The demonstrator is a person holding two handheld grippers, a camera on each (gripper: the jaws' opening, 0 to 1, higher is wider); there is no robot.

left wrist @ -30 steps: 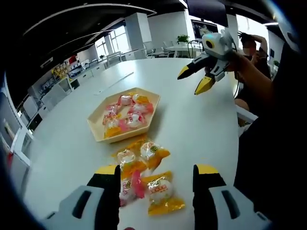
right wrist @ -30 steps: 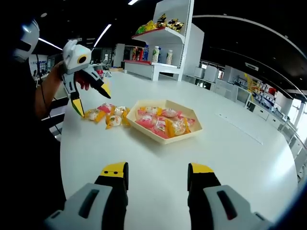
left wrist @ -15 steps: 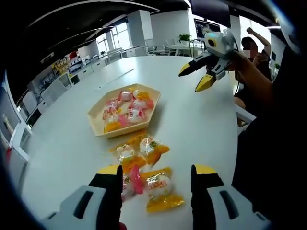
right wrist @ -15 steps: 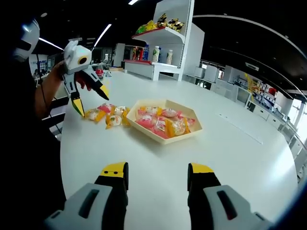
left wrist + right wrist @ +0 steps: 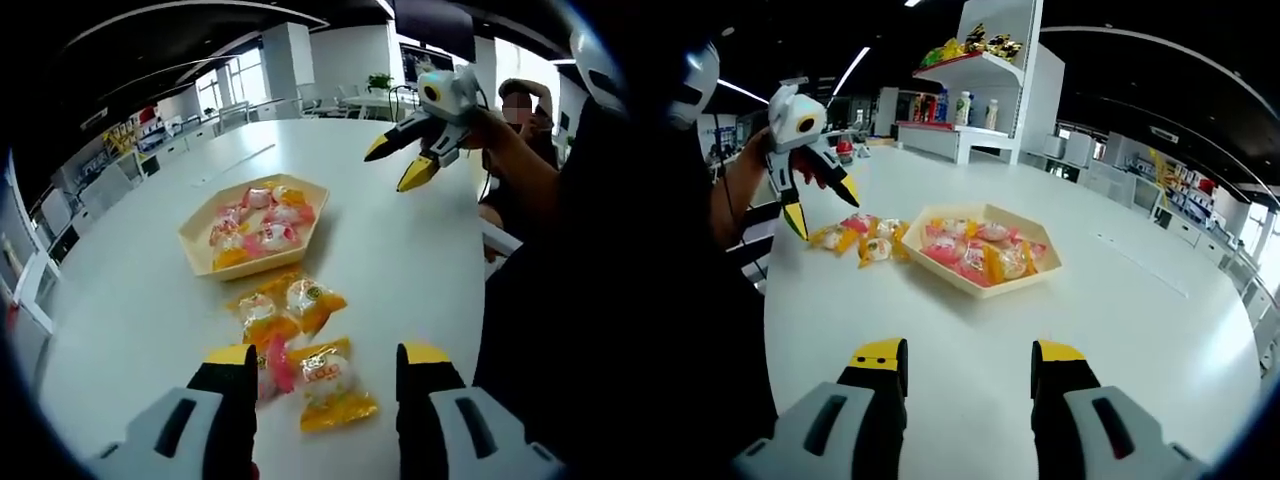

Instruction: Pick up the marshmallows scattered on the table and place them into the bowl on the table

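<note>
Tabletop: white, broad, carrying all items listed.

Bowl: shallow, hexagonal, cream-coloured, set toward the middle of the tabletop; held a heap of wrapped marshmallows in pink, orange and clear wrappers. Same bowl in the right gripper view.

Loose marshmallows: a small cluster in yellow-orange and pink wrappers, lying on the tabletop just beside the bowl's near edge and directly ahead of the left gripper. One yellow-wrapped piece lay between its jaws' line of reach, untouched. In the right gripper view the cluster sat to the bowl's left.

Left gripper: jaws wide apart, yellow-tipped, holding nothing; seen from the right gripper view poised above the cluster, clear of it.

Right gripper: jaws spread, nothing between them, above bare tabletop well apart from the bowl; seen in the left gripper view raised in a hand.

Shelf unit: white, stocked with bottles and packets, behind the tabletop.
</note>
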